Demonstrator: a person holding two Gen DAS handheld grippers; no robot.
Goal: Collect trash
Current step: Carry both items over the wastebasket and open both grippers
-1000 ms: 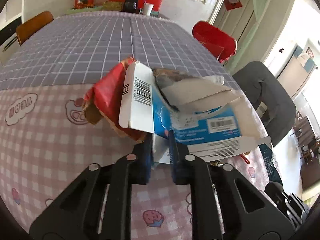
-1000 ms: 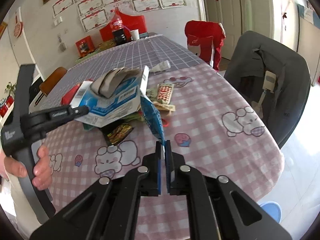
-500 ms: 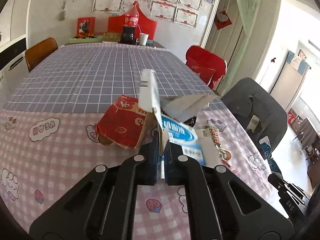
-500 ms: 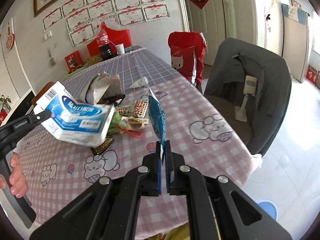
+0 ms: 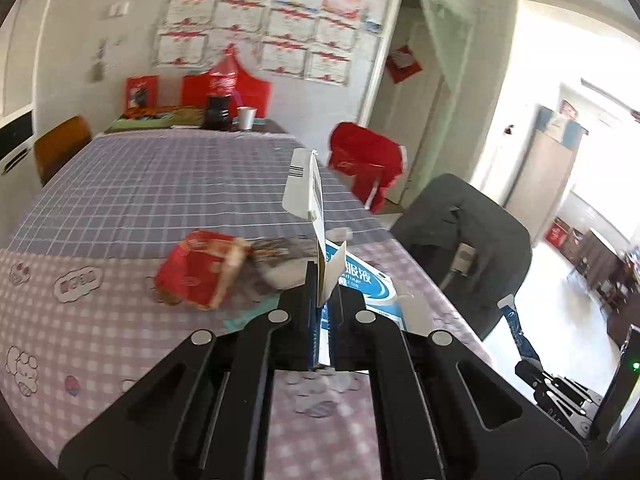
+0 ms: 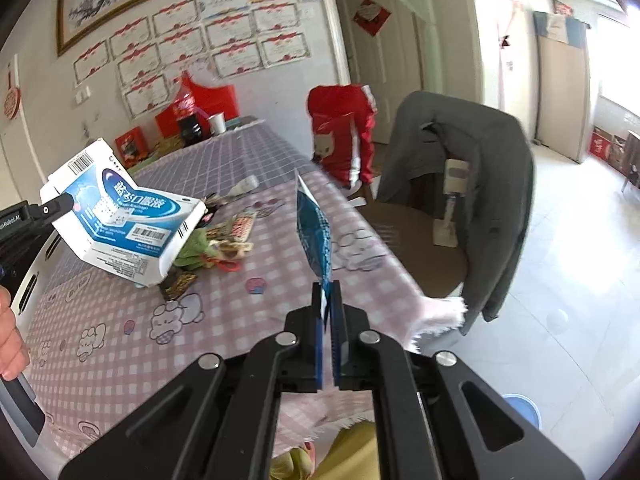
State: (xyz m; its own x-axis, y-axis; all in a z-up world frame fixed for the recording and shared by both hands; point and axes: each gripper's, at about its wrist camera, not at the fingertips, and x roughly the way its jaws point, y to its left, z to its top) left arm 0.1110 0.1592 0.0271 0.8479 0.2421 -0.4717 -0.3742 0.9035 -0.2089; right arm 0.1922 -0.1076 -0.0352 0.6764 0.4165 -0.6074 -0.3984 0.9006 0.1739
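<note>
The left gripper (image 5: pixel 323 312) was clamped on a blue-and-white carton (image 6: pixel 128 216), the right gripper (image 6: pixel 330 312) on a blue wrapper (image 6: pixel 314 232), its print unreadable edge-on.

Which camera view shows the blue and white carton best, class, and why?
The right wrist view: the blue and white carton shows its broad printed face and barcodes, pinched by the left gripper. The left wrist view shows it nearly edge-on, partly hidden behind that gripper's closed fingers.
</note>
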